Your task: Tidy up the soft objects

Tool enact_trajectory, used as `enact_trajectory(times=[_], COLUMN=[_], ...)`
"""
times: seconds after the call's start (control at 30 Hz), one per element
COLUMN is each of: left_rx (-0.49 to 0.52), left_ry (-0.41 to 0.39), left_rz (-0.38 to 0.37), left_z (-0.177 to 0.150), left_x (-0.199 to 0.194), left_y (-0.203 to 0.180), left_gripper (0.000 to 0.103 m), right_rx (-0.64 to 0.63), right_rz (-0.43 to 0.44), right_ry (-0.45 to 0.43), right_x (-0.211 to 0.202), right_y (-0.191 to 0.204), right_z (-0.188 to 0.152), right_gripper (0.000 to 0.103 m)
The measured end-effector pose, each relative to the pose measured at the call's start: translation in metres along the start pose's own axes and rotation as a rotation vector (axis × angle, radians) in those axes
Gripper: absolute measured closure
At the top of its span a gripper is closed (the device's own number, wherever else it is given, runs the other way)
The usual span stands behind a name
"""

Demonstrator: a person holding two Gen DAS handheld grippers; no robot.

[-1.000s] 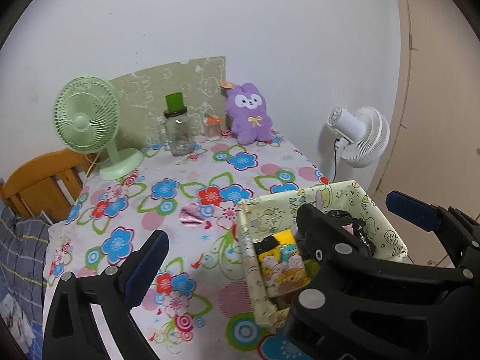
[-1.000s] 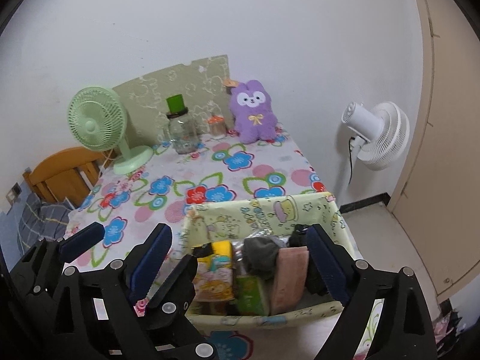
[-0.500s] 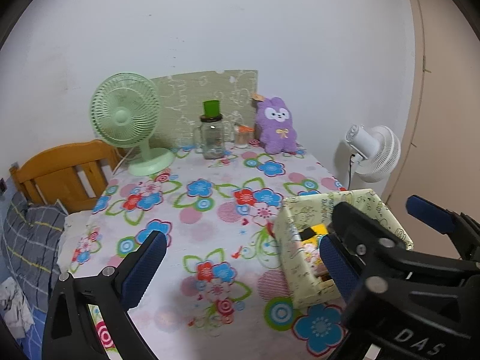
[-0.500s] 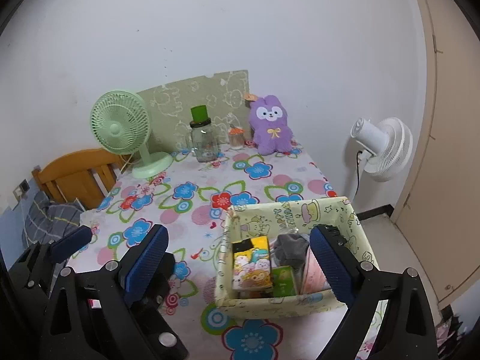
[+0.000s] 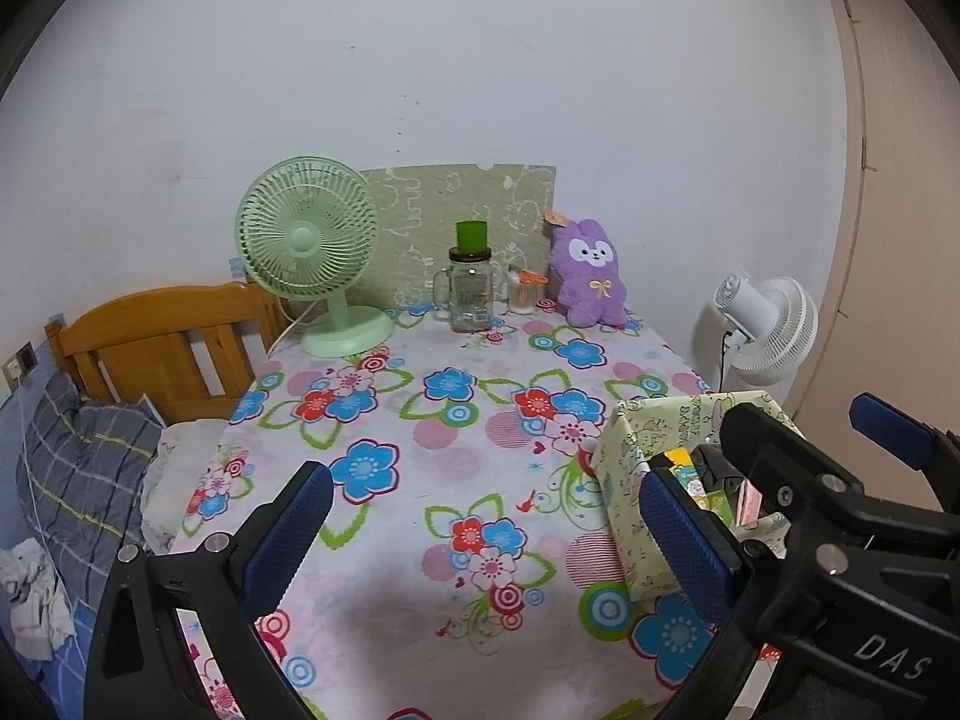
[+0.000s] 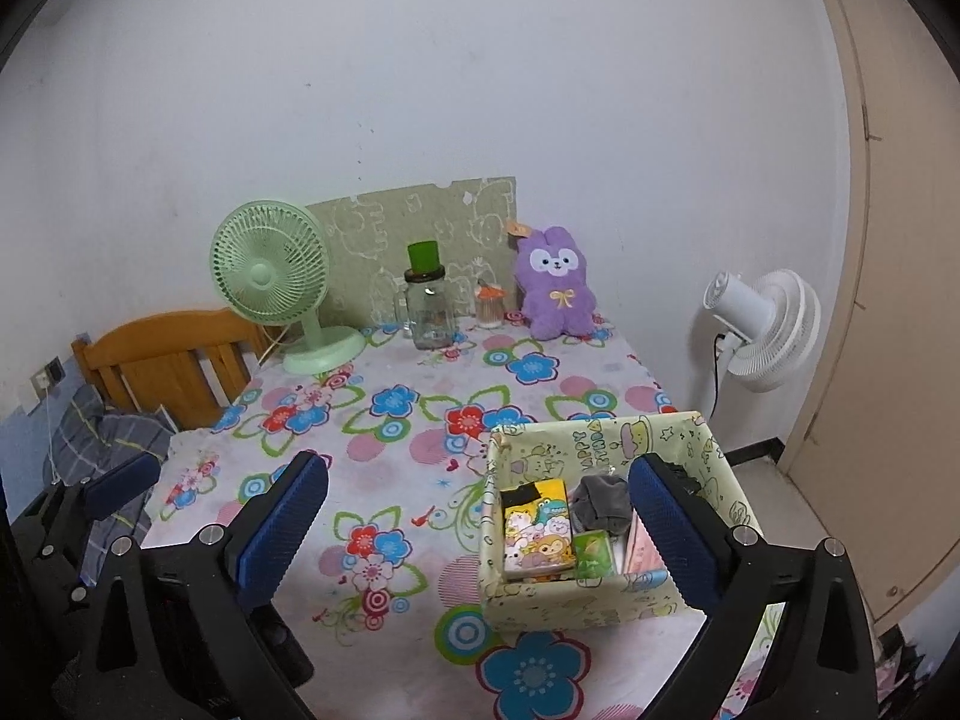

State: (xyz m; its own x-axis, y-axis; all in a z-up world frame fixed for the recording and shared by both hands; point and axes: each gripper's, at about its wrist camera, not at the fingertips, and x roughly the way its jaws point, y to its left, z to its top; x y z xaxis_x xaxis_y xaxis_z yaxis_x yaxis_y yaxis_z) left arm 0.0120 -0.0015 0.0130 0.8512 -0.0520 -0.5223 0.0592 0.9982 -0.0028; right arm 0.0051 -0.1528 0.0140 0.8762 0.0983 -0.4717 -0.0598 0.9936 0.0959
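Broadly, the scene is taken up by a table under a flowered cloth (image 6: 420, 420), with a green fan (image 6: 270, 276), a glass jar (image 6: 427, 312) and a purple plush rabbit (image 6: 555, 285) stood along the far edge against the wall. The rabbit is judged light, squashy and unbreakable — best taken across the plump body, not by an ear. At the near right corner sits a patterned box (image 6: 606, 606), well apart from the rabbit; in it are seen a cartoon-printed pack (image 6: 534, 531), a small green pack (image 6: 591, 558), a grey bundle of cloth (image 6: 600, 501) and something pink at the right wall. The right gripper (image 6: 477, 531) is opening toward its widest — nothing is held, though the box shows between its fingers. The left gripper (image 5: 480, 531) is likewise spread wide and empty.
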Motion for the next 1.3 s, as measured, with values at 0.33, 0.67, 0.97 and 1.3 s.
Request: enact_trajectory(times=[0.33,0.67,0.97,1.3], left_rx=[-0.032,-0.048,-0.066,-0.052], left_ry=[-0.028,-0.053,-0.062,-0.064], left_rz=[0.011,0.031,0.058,0.049], left_z=[-0.001,0.001,0.001,0.001], left_x=[-0.013,-0.024,-0.027,-0.029], left_y=[0.013,0.013,0.011,0.008], left_gripper=[0.000,0.000,0.000,0.000], right_rx=[-0.006,0.012,-0.009,0.010], right_rz=[0.008,0.015,0.022,0.017], right_ry=[-0.026,-0.048,-0.066,-0.061], right_x=[-0.013,-0.023,-0.028,-0.028], right_y=[0.008,0.000,-0.004,-0.010], right_z=[-0.002,0.001,0.002,0.001], right_gripper=[0.001,0.001,0.000,0.000])
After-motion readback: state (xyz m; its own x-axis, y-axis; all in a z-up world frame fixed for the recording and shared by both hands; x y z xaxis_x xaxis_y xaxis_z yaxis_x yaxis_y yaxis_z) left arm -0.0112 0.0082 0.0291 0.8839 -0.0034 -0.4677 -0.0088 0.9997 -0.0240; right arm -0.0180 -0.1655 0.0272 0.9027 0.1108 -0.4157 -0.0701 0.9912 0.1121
